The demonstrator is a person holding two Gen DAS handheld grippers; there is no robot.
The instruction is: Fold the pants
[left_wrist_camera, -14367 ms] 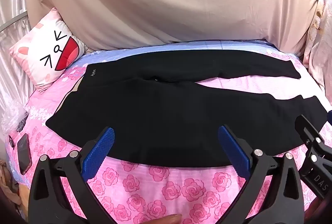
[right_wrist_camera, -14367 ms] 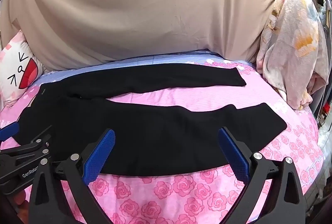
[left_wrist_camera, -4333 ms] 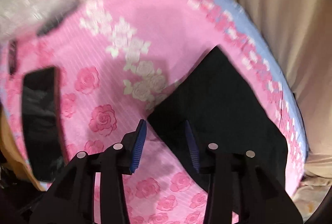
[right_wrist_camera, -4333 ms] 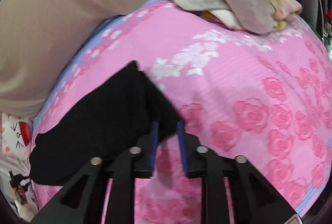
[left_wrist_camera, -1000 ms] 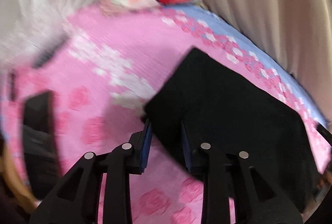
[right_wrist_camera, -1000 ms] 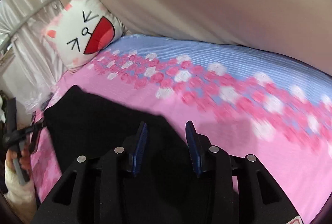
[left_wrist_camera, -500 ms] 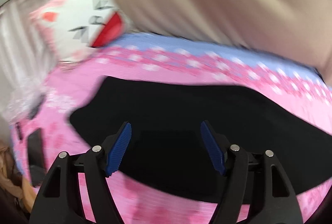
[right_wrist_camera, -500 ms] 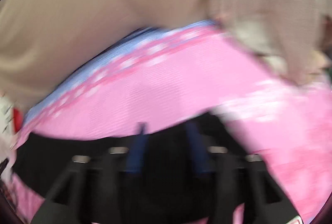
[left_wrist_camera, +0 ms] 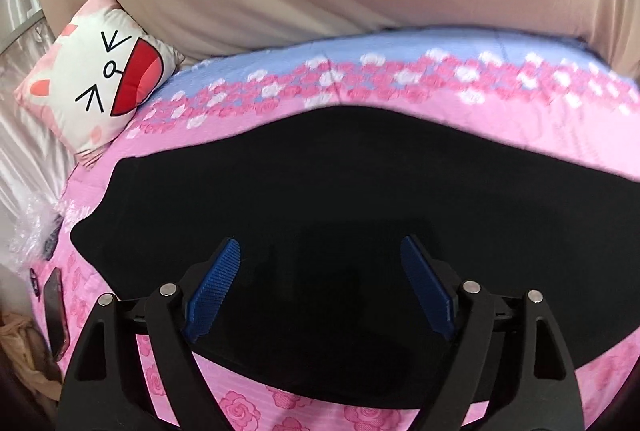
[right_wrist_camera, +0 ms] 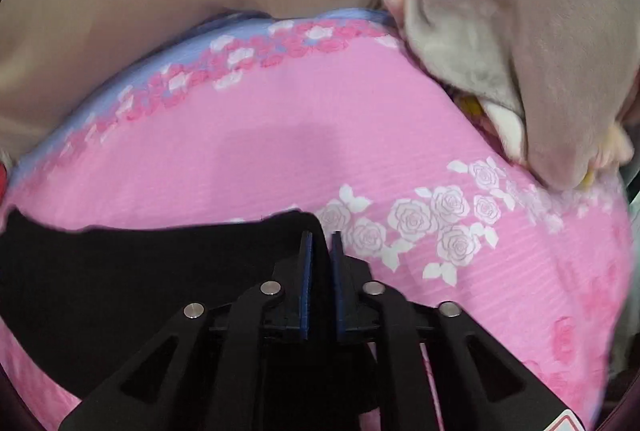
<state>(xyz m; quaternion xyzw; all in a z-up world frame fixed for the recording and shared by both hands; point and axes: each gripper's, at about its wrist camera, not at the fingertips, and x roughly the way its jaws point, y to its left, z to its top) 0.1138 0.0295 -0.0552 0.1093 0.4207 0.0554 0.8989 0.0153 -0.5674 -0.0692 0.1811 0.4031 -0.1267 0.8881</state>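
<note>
Left lets go, right takes the hem end

Our left gripper (left_wrist_camera: 320, 285) has released, fingers opening over the black fabric pants (left_wrist_camera: 320, 207), now doubled lengthwise on the pink rose-print bed (left_wrist_camera: 248, 407); our right gripper (right_wrist_camera: 319, 247) is closing on their corner, ready to fold across.

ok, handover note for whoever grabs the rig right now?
Left gripper: fingers wide and opening, nothing between them, above the pants.
Right gripper: fingers closing on the pants' right-end corner, cloth between them.
Pants: black, lying across the pink bedsheet as one long folded strip. Pillow at the left end.
Done: legs look stacked lengthwise.
Left: probably bring the right end over toward the left, then tidy.
</note>
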